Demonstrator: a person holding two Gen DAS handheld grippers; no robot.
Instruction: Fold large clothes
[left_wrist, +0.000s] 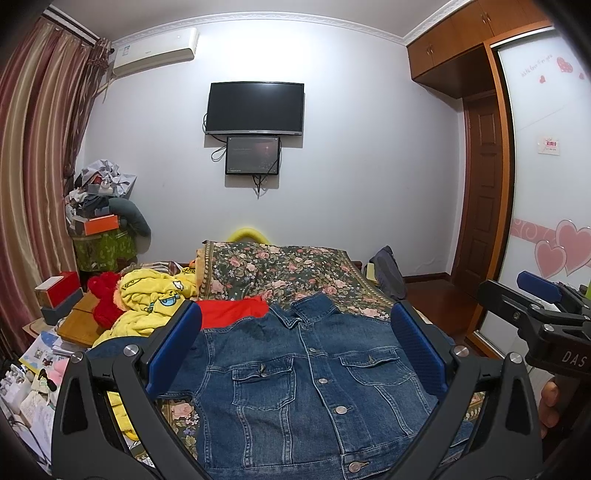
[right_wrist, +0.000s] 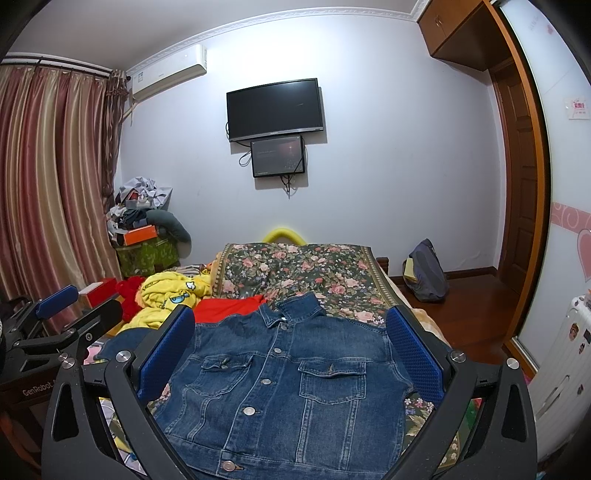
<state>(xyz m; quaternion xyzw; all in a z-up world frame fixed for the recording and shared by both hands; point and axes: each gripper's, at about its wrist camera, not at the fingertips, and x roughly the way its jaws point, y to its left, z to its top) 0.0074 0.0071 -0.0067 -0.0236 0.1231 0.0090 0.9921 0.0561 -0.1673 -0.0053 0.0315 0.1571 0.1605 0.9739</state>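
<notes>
Both grippers — left gripper (left_wrist: 295, 347) and right gripper (right_wrist: 291, 350) — hover with jaws spread wide (holding nothing) above the buttoned denim jacket (right_wrist: 284, 387) lying flat on the floral bedspread (right_wrist: 303, 273).

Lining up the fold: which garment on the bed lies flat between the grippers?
The blue denim jacket, buttoned and face up; the yellow garment and red one lie bunched beyond it.

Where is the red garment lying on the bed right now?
In both wrist views the red garment lies left of the denim jacket collar, between the yellow clothes and the floral bedspread.
</notes>
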